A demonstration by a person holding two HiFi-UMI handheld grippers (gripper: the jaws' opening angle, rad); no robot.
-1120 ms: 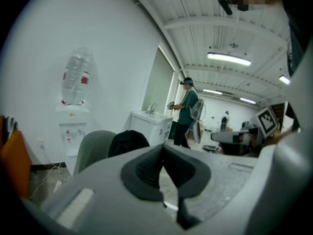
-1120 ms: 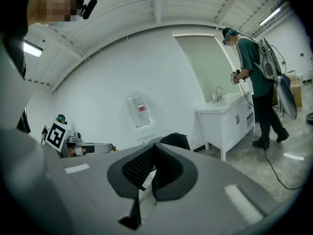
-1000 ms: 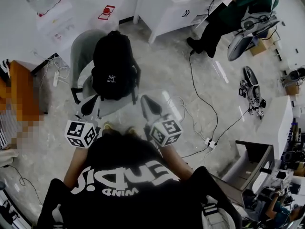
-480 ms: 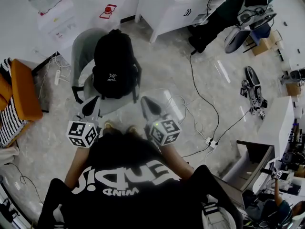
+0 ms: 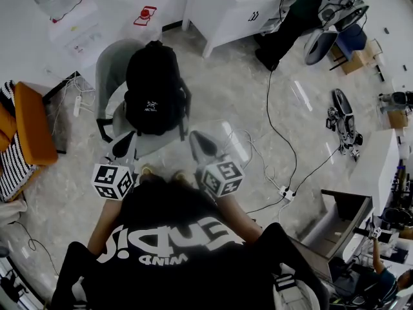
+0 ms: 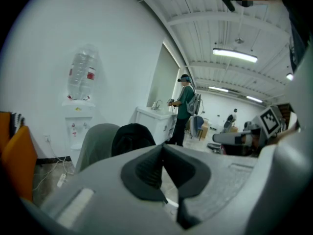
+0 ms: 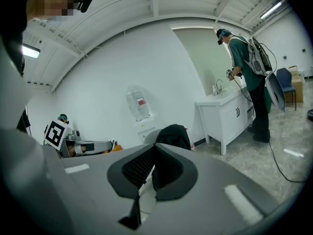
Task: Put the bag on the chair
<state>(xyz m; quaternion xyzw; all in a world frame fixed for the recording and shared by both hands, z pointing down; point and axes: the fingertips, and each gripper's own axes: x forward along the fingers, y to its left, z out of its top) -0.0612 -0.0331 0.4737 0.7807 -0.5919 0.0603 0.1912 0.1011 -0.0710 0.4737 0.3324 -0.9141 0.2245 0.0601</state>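
A black backpack (image 5: 153,89) stands upright on the seat of a grey chair (image 5: 108,70), leaning on its backrest. Both grippers hover close to my body, in front of the chair and clear of the bag. My left gripper (image 5: 122,146) is shut with nothing in it, just short of the chair's front left. My right gripper (image 5: 201,141) is shut and empty too, off the chair's front right. In the left gripper view the backpack (image 6: 132,137) and chair (image 6: 95,141) rise beyond the closed jaws of the left gripper (image 6: 163,150). The right gripper view shows the backpack (image 7: 173,135) past the right gripper (image 7: 155,152).
A white sink cabinet (image 5: 232,8) stands behind the chair, with a person in green (image 5: 306,11) beside it. A water dispenser (image 5: 71,18) is at the back left, an orange seat (image 5: 32,121) at the left. Cables (image 5: 277,134) and a power strip (image 5: 284,194) lie on the floor at right.
Both grippers and the backpack stay put. The person in green by the cabinet has shifted a little toward the upper right.
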